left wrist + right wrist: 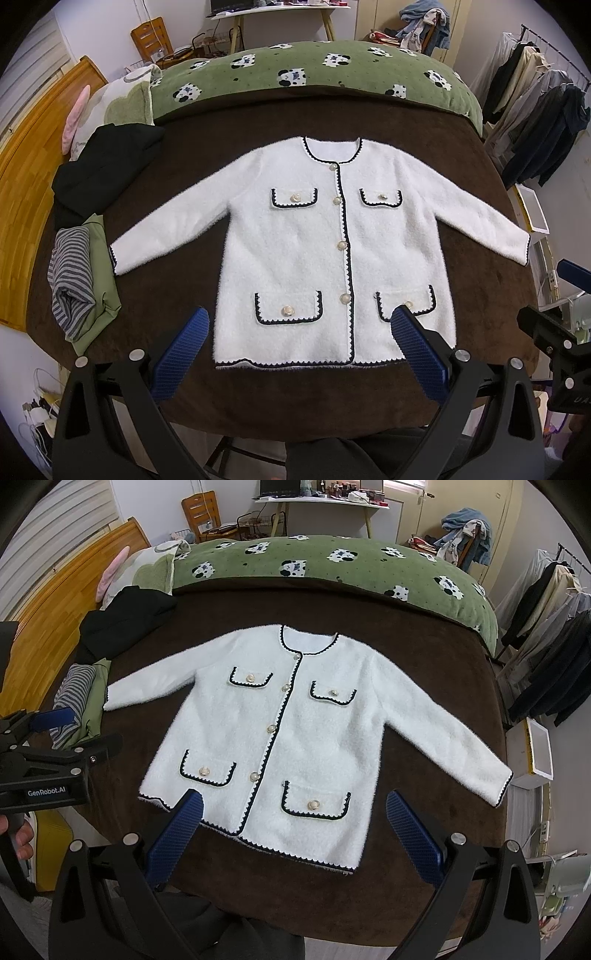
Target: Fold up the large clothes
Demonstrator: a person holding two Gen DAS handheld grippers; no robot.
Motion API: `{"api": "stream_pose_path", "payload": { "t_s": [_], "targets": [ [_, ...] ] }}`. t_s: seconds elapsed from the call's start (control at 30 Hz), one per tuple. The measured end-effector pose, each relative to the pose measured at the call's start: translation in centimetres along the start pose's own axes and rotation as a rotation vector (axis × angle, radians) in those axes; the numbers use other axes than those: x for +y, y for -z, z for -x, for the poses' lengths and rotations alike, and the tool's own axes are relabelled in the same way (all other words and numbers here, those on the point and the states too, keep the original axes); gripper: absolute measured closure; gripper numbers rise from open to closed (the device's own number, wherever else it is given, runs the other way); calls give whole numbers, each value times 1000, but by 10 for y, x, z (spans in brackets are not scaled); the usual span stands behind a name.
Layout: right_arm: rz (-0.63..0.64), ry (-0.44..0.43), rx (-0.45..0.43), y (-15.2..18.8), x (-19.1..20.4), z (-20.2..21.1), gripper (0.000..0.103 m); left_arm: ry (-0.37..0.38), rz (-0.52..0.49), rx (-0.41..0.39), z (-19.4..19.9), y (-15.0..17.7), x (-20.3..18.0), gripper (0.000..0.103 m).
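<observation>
I hold the left gripper (299,325) and right gripper (295,808) wide, empty, above the fluffy white black-trimmed button cardigan (295,240) lying flat on the brown bedspread (258,122). Soft, limp knit, probably light; I judge sleeve cuffs and hem corners the best pinch points.

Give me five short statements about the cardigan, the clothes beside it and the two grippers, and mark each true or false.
1. The white cardigan lies flat, buttoned, front up. True.
2. Its sleeves are folded across the chest. False: both spread outward.
3. The left gripper grips the hem. False: it is open, holding nothing.
4. The right gripper is open. True.
5. The striped garment lies on the cardigan. False: it lies beside it, apart.
</observation>
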State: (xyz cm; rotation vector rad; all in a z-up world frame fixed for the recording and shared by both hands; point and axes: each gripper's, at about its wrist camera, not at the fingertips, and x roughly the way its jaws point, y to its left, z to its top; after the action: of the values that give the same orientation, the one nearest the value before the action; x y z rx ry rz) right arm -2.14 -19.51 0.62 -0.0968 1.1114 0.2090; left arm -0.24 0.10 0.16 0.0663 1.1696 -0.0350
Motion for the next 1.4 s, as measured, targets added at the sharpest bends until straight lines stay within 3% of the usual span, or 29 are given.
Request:
{"api": "stream_pose_path", "payload": {
  "t_s": [1.07,1.4],
  "targets": [
    [-18,-4,-1,-1,-6,2,6,1,-5,6,-3,1,-1,6],
    [-112,23,-19,-9,-53,0,6,26,-86,32,-24,-23,-32,6]
  ]
}}
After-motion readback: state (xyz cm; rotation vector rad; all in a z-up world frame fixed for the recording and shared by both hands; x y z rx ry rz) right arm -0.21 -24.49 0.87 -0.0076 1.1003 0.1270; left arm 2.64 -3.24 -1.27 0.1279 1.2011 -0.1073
